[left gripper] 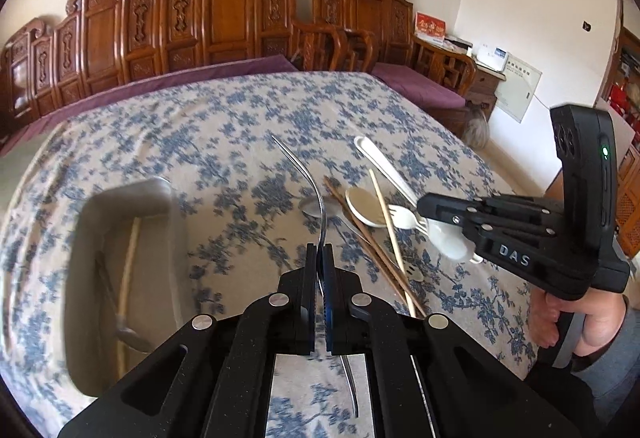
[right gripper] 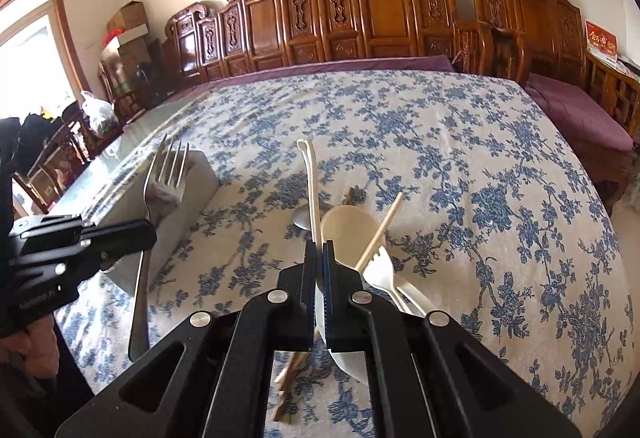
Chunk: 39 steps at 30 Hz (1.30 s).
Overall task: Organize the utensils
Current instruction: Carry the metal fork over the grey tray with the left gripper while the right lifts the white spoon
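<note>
My left gripper (left gripper: 319, 258) has its jaws pressed together on the handle of a metal fork (left gripper: 316, 197). In the left wrist view the fork shows edge-on, curving up from the fingers toward the middle of the frame, its tail end hanging below the jaws. In the right wrist view the same fork (right gripper: 160, 181) stands at the left of the frame, tines up, lifted off the cloth and held in front of the grey tray (right gripper: 188, 205).

My right gripper (right gripper: 319, 258) is clamped on a white spoon (right gripper: 313, 181); its long handle rises straight up from between the fingers, and its bowl sits low behind them. From the left wrist view that spoon (left gripper: 384, 165) runs diagonally at right of center, gripped near its bowl end.

The tray (left gripper: 92, 222) fills the lower left of the left wrist view and holds a light wooden chopstick (left gripper: 128, 278) and a metal spoon (left gripper: 128, 334).

On the floral tablecloth (right gripper: 480, 165), center frame, lie a cream spoon (right gripper: 348, 234), a white plastic fork (right gripper: 380, 270), a pale chopstick (right gripper: 380, 234), brown chopsticks (left gripper: 360, 234) and another metal spoon (right gripper: 301, 220), loosely overlapping.
</note>
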### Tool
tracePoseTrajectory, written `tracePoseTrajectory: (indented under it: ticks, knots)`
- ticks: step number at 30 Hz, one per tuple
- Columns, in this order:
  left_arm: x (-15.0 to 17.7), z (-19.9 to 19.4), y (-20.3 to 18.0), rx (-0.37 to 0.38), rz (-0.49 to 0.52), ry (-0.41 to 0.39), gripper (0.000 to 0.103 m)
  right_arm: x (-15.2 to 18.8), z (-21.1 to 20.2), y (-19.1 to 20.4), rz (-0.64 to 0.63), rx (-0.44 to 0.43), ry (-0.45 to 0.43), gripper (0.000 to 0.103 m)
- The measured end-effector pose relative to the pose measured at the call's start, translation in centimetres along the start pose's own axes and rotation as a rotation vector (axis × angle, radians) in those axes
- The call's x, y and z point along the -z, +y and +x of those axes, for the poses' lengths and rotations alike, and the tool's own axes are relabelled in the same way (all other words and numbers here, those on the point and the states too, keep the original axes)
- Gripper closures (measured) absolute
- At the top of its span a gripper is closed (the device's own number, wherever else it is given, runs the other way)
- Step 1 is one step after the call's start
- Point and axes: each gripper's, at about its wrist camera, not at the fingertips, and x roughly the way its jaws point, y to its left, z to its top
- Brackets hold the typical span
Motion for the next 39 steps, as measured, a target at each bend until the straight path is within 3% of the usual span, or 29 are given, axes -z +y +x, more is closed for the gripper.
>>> tracePoseTrajectory:
  ticks: [10, 18, 26, 39]
  knots:
    - [-1.8, -3.8, 4.6, -0.096, -0.022, -0.044, 0.102, -1.0, -1.6, 3.7, -0.021, -0.065, -0.045, 0.099]
    - [-1.7, -4.7, 9.3, -0.175, -0.049, -0.042, 0.102, -1.1, -1.2, 6.8, -0.050, -0.098, -0.042, 0.099]
    - [-0.1, -1.9, 13.3, -0.230, -0.079, 0.022, 0.102, -0.5, 0.3, 8.1, -0.074, -0.101, -0.003, 0.099]
    - [1.0, 2.9, 14.2, -0.258, -0.059, 0.143, 0.101, -0.2, 1.6, 8.2, -0.079, -0.098, 0.025, 0.099]
